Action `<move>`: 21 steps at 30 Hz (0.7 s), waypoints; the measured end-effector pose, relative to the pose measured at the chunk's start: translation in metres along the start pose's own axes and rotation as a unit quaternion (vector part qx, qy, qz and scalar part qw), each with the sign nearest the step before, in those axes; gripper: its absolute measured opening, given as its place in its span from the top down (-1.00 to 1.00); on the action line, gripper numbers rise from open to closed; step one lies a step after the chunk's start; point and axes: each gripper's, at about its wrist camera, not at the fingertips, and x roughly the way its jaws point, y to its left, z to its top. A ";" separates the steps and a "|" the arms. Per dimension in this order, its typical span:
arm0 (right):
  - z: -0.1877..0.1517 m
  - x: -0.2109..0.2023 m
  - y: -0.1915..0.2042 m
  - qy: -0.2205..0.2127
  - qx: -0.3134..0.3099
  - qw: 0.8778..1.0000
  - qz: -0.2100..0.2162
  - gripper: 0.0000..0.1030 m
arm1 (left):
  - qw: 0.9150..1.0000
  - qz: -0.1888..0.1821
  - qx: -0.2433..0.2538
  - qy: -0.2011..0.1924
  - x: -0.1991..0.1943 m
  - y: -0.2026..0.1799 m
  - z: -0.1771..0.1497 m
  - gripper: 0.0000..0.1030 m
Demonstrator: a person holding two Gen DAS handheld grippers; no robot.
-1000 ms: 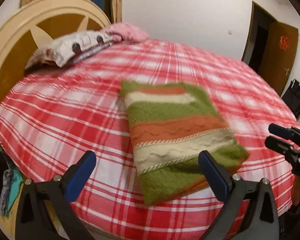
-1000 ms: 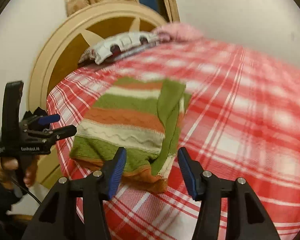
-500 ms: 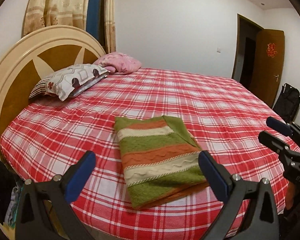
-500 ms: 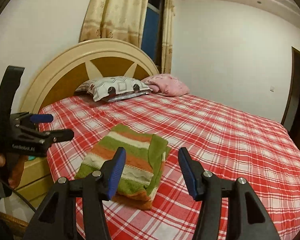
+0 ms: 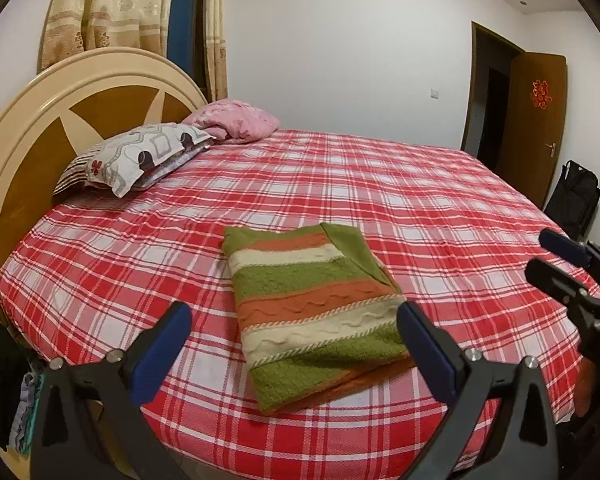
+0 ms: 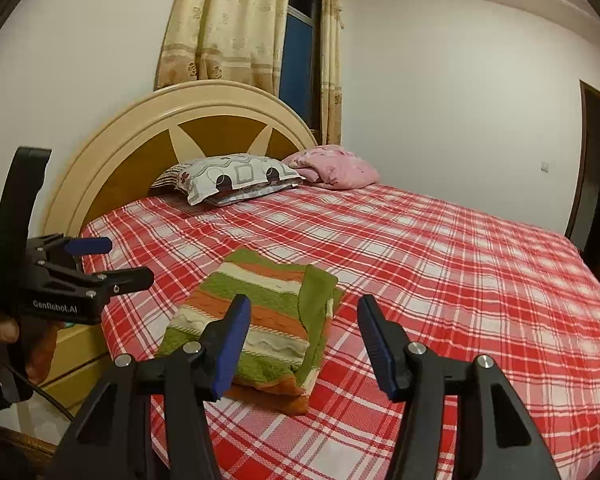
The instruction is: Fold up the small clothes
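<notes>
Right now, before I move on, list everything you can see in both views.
sweater: one, green, orange and cream stripes, folded, near bed edge
bed sheet: one, red and white plaid, covers bed
patterned pillow: one, grey-white, by headboard
pink bundle: one, beside the pillow
headboard: one, cream and brown, rounded
curtains: beige, at window
door: one, brown, open, far wall
black bag: one, by door
left tongs: black, blue pads, open, empty
right tongs: same, just opened wider, empty
hand: one, holding left tongs
</notes>
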 end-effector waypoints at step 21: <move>-0.001 -0.014 -0.001 -0.029 0.001 1.000 0.000 -0.37 | 1.000 0.009 0.019 -0.008 -0.006 -0.007 0.005 -1.00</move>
